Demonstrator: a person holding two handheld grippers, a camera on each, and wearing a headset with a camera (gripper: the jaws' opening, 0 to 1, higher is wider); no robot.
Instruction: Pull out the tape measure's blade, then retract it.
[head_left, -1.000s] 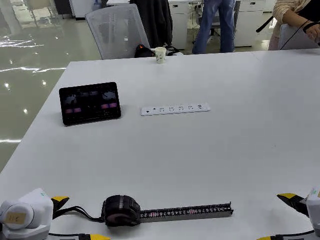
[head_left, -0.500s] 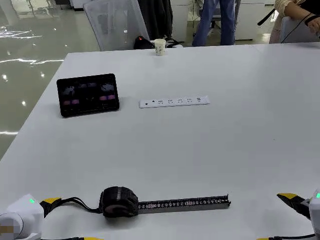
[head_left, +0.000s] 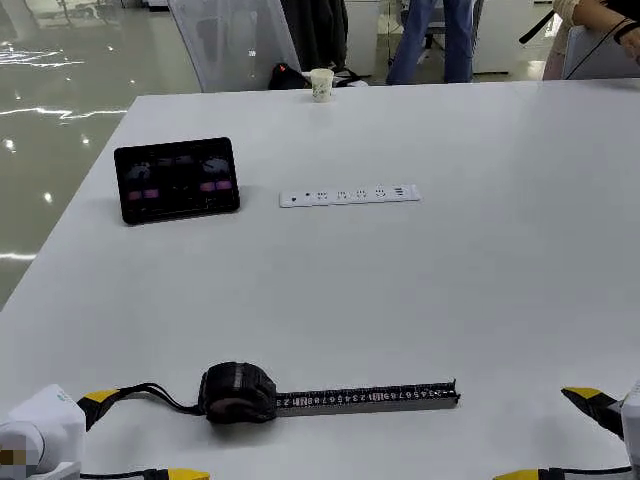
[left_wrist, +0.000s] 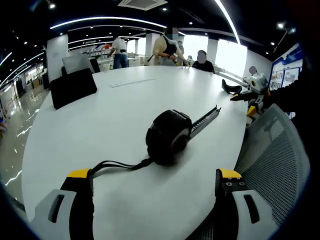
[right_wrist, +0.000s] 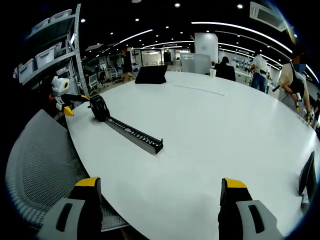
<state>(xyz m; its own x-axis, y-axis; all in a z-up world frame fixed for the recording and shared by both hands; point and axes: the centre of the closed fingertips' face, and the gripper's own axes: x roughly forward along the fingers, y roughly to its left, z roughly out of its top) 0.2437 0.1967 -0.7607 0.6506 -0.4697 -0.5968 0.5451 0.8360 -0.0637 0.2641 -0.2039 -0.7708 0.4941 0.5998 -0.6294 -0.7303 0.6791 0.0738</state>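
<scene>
The tape measure (head_left: 238, 392) lies near the front edge of the white desk (head_left: 400, 280), case to the person's left, blade (head_left: 368, 398) already partly out and running straight right; so its long axis spans between the two tongs; the left tongs (left_wrist: 154, 175) are just beside the case, its strap (head_left: 150, 395) trailing toward them; the right tongs (right_wrist: 161, 183) sit well off the blade's tip; both are spread wide, holding nothing; further back are a tablet (head_left: 177, 179), a power strip (head_left: 349, 195) and a paper cup (head_left: 321, 84), with office space beyond.
</scene>
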